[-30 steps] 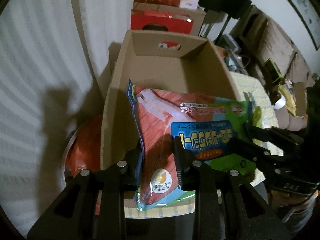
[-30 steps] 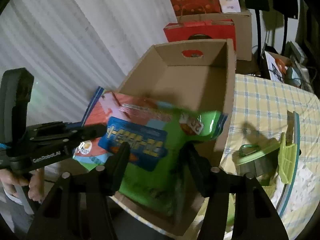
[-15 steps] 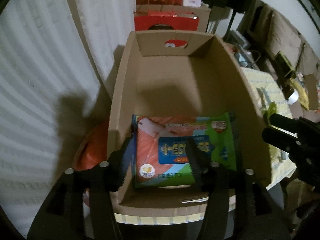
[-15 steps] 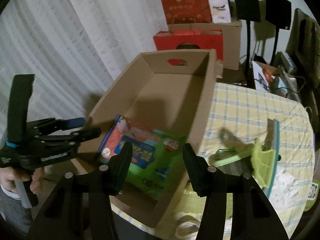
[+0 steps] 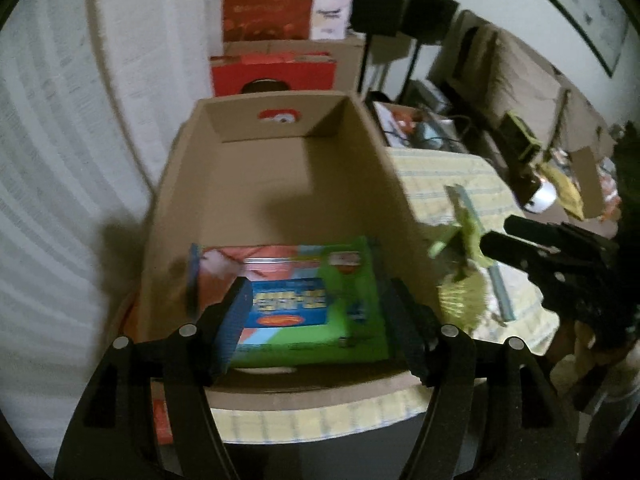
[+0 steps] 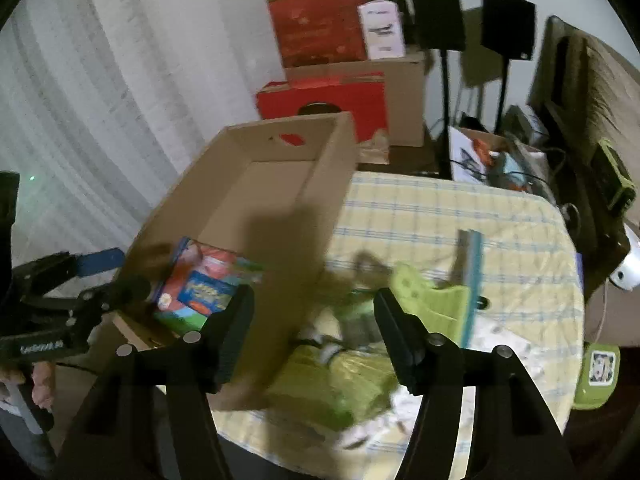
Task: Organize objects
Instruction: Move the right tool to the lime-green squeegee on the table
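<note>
Claws are both standing spread and gripping nothing. The left claw (image 5: 316,320) is hovering over the near end of the open brown cardboard box (image 5: 276,184), its two black fingers (image 5: 230,320) framing the flat green, red and blue snack packet (image 5: 304,300) that is lying on the box floor against the near wall. The right claw (image 6: 312,328) is hanging over the surface just beside the box's right wall, above a blurred heap of light green plastic items (image 6: 436,304) and a crumpled yellow-green bag (image 6: 336,380). In the right wrist view the packet (image 6: 200,284) is sitting in the box's near corner, with the left claw (image 6: 100,280) reaching in from the left. The box (image 6: 276,184) is resting on the left side of the surface, which is wearing a yellow and blue checked cloth (image 6: 420,216). Beyond the box, red cartons (image 6: 320,100) and a larger brown carton (image 6: 404,92) are stacking up against the white curtain (image 6: 100,80).
</note>
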Action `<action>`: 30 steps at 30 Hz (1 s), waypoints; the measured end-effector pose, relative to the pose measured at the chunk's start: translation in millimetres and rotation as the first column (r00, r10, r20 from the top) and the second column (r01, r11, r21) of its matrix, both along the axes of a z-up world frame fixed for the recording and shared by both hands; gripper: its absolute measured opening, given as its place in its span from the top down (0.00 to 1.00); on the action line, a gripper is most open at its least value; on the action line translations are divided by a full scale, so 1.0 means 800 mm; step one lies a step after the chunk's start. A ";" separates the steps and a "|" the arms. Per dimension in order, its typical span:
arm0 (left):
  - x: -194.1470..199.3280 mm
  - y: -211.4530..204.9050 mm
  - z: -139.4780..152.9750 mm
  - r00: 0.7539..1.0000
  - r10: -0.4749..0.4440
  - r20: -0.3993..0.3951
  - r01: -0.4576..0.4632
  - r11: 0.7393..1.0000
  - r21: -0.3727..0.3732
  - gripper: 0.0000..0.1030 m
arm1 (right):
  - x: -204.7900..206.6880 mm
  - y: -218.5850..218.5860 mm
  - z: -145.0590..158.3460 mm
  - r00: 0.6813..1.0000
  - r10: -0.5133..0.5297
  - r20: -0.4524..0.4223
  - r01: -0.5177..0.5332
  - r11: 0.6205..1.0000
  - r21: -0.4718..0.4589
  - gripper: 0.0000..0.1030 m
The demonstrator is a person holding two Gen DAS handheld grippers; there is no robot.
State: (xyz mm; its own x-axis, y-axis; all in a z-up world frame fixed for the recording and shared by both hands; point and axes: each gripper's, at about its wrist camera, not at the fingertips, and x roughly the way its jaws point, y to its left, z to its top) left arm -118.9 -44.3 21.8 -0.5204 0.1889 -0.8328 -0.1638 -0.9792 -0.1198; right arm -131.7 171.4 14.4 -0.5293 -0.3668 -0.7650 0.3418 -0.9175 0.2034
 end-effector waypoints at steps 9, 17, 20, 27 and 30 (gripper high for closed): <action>0.007 0.064 -0.002 0.995 -0.094 0.021 0.093 0.994 0.051 0.36 | 0.009 0.075 -0.003 0.995 -0.100 0.007 0.100 0.995 0.015 0.37; 0.001 0.109 -0.011 0.991 -0.121 0.049 0.116 0.989 0.086 0.36 | 0.015 0.119 -0.019 0.986 -0.166 0.021 0.166 0.986 0.032 0.37; -0.004 0.124 -0.012 0.991 -0.126 0.054 0.121 0.988 0.092 0.36 | 0.016 0.131 -0.030 0.983 -0.182 0.037 0.181 0.983 0.028 0.37; -0.019 0.156 -0.012 0.991 -0.124 0.054 0.120 0.990 0.079 0.36 | 0.016 0.153 -0.056 0.974 -0.209 0.082 0.210 0.978 0.001 0.36; -0.031 0.169 -0.018 0.991 -0.117 0.068 0.112 0.991 0.073 0.36 | 0.015 0.162 -0.065 0.971 -0.220 0.096 0.222 0.975 -0.015 0.35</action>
